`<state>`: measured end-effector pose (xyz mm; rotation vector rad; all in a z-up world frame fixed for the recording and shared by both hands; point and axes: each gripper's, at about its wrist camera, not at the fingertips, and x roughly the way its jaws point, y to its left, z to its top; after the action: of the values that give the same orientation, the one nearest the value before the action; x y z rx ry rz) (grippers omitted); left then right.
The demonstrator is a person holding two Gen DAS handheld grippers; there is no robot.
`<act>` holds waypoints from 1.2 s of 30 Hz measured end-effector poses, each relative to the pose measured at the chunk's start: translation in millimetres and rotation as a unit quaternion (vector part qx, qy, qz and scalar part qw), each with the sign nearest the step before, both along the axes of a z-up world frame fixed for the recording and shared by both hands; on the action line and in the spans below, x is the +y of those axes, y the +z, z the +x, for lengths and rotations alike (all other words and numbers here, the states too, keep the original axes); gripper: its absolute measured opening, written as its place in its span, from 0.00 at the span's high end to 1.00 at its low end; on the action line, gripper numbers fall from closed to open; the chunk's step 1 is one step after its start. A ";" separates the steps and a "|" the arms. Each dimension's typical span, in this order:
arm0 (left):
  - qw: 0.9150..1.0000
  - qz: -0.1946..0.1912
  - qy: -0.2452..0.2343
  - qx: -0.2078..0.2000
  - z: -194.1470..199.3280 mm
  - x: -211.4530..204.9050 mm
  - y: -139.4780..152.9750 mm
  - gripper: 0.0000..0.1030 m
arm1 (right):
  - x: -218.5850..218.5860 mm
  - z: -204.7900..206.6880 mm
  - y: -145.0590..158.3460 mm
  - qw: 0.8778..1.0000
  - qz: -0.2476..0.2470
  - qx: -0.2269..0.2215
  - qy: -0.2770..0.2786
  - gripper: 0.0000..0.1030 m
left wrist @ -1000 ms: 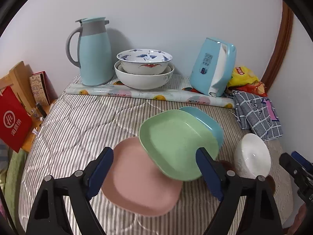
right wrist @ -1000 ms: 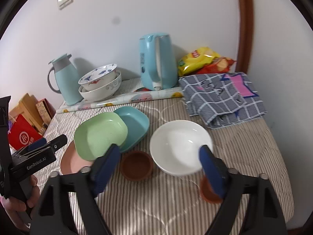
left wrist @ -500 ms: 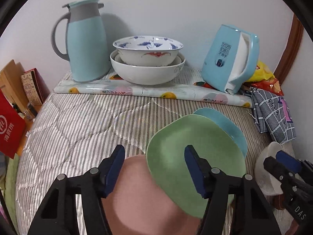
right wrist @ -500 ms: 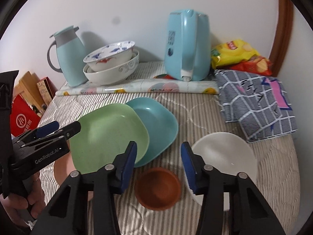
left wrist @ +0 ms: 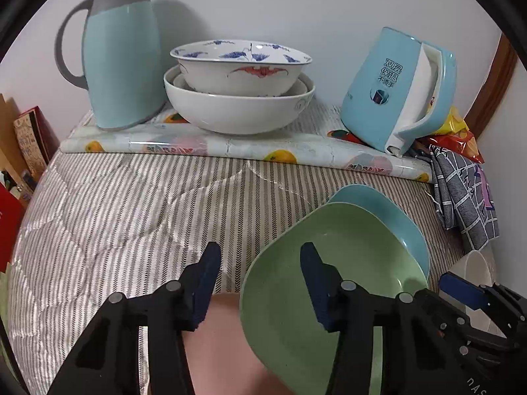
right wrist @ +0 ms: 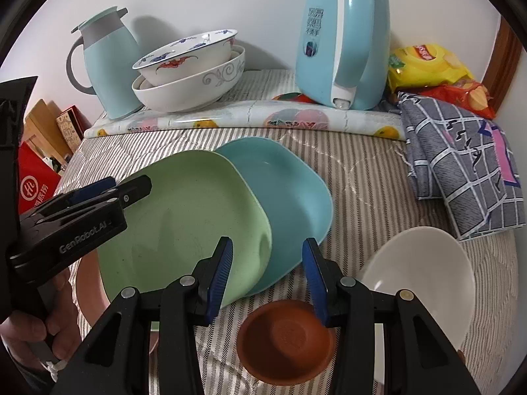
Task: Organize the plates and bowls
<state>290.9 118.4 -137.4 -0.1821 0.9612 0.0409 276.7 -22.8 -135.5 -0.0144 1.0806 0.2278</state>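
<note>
Both claws have moved in closer and lower since a second ago, and their fingers have narrowed from a wide spread to a middling gap. The left claw [left wrist: 258, 271] stands part open with nothing in it, its right finger over the green plate [left wrist: 332, 276] and its left finger over the striped quilt [left wrist: 125, 217]; whether it touches the plate cannot be told. The right claw [right wrist: 267, 271] is likewise part open and empty, above the seam where the green plate [right wrist: 184, 220] overlaps the teal plate [right wrist: 290, 197].

The green plate leans on the teal plate [left wrist: 388, 210] and also lies over the pink plate [left wrist: 224, 345], of which only a patch shows near the left claw. In front of the right claw sits a small brown dish [right wrist: 286, 342], and just to its right a white bowl [right wrist: 418, 283]; the dish lies between the claw's fingers in the view.

At the back, on a fruit-patterned mat [right wrist: 250, 118], a white bowl with a grey scroll pattern [right wrist: 197, 85] holds a blue-and-red painted bowl [right wrist: 187, 56] tilted inside it. A pale blue thermos jug [right wrist: 108, 62] stands to its left and a blue electric kettle [right wrist: 342, 39] to its right. A checked cloth [right wrist: 461, 164] and snack bags [right wrist: 428, 65] lie at the far right.
</note>
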 end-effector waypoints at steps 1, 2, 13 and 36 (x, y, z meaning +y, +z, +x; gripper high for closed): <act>1.000 -0.003 -0.002 -0.001 1.0 0.0 -0.5 0.54 | 0.7 0.7 -0.9 1.000 -0.001 0.001 -0.001 0.58; 1.000 -0.002 -0.003 -0.001 1.9 -0.5 -0.7 0.54 | 1.1 1.2 -1.5 1.000 -0.002 0.001 0.000 0.59; 1.000 -0.006 -0.006 0.008 6.7 0.4 -7.2 0.62 | 8.6 8.7 -15.0 1.000 -0.015 0.021 0.003 0.72; 0.999 -0.042 -0.010 0.006 -4.1 6.0 -4.6 0.85 | 4.7 12.6 -13.9 1.000 -0.026 -0.006 -0.016 0.93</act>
<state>286.8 124.3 -142.0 -0.2502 0.9782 -0.0170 289.3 -18.1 -149.4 -0.0440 1.0742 0.1708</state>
